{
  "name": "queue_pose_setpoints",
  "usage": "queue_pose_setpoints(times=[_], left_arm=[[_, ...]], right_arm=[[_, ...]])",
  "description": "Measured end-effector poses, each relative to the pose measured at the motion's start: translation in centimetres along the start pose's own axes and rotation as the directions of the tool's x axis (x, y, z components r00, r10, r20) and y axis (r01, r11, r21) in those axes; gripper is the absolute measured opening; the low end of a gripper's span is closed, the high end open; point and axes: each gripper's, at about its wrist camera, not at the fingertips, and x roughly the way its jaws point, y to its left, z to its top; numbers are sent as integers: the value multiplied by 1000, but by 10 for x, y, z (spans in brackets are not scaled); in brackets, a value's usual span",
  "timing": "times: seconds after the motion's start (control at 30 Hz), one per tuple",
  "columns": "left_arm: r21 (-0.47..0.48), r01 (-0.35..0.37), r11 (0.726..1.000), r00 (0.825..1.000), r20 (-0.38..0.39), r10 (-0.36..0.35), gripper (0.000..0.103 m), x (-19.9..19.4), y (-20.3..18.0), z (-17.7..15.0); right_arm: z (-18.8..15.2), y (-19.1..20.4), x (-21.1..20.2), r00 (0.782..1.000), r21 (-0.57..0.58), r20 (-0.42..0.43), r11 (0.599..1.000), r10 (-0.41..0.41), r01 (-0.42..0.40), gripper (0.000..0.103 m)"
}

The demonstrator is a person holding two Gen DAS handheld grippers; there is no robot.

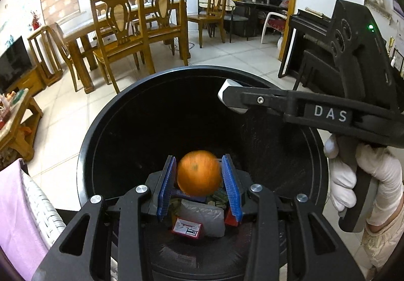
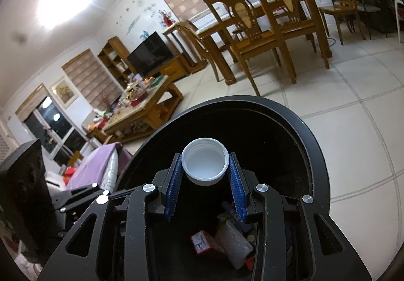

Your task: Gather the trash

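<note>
Both grippers hang over the mouth of a round black trash bin (image 1: pixel 101 129) that stands on a pale tiled floor (image 1: pixel 227 58).

In the left wrist view, the left gripper (image 1: pixel 199 174) has a small orange fruit (image 1: pixel 199 172) between its blue ribbed pads (image 1: pixel 168 185). The fruit looks blurred, and thin gaps seem to show between it and each pad, so the pictures do not settle whether the pads press on it or it is loose. It sits above the inside of the bin. Below it, at the bottom of the bin, lies trash: a small red and white box (image 1: pixel 187 228), a crumpled whitish wrapper (image 1: pixel 202 212) and some darker scraps.

From the right side of that view the right gripper (image 1: pixel 231 99) reaches across the bin's rim, held by a hand in a white glove (image 1: pixel 353 177); a white object shows at its tip.

In the right wrist view, the right gripper (image 2: pixel 205 172) is closed on a white plastic bottle cap (image 2: pixel 205 164), gripped by its sides between the tips of the blue pads (image 2: pixel 174 187), its open hollow facing the camera. The cap is above the bin's (image 2: pixel 303 134) opening, and the same box (image 2: pixel 200 243) and wrapper (image 2: pixel 234 243) lie far below it.

Behind the bin stand wooden chairs (image 1: pixel 126 36) around a dining table (image 1: pixel 83 30), and a low cluttered table (image 2: pixel 141 109) near a dark television (image 2: pixel 149 53).
</note>
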Motion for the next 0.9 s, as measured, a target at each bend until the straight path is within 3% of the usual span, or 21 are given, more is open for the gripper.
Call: queue_pose_setpoints(times=[0.07, 0.1, 0.13, 0.23, 0.3, 0.63, 0.73, 0.9], left_arm=[[1, -10, 1000, 1000, 6, 10, 59, -4, 2, 1], [4, -17, 1000, 1000, 19, 17, 75, -7, 1, 1], [8, -21, 1000, 999, 28, 21, 81, -8, 2, 1], [33, -27, 999, 999, 33, 26, 84, -12, -3, 1], [37, -24, 999, 999, 30, 23, 96, -12, -4, 0], [42, -29, 999, 998, 48, 27, 98, -25, -5, -2], [35, -31, 999, 998, 57, 29, 98, -32, -4, -5], [-38, -51, 998, 992, 117, 56, 98, -62, 15, -20]], right_arm=[[-2, 6, -2, 1000, -4, 3, 1000, 4, -4, 44], [-2, 9, -5, 1000, -3, 8, 1000, 8, -8, 47], [-2, 10, -7, 1000, -3, 16, 1000, 14, -14, 52], [0, 15, -11, 999, -3, 34, 1000, 16, -16, 62], [1, 15, -13, 999, -4, 41, 1000, 21, -21, 64], [-1, 24, -21, 998, -3, 60, 1000, 10, -10, 77], [0, 26, -22, 998, -4, 60, 1000, 10, -10, 86], [-4, 46, -20, 999, -24, 51, 1000, -2, 3, 97]])
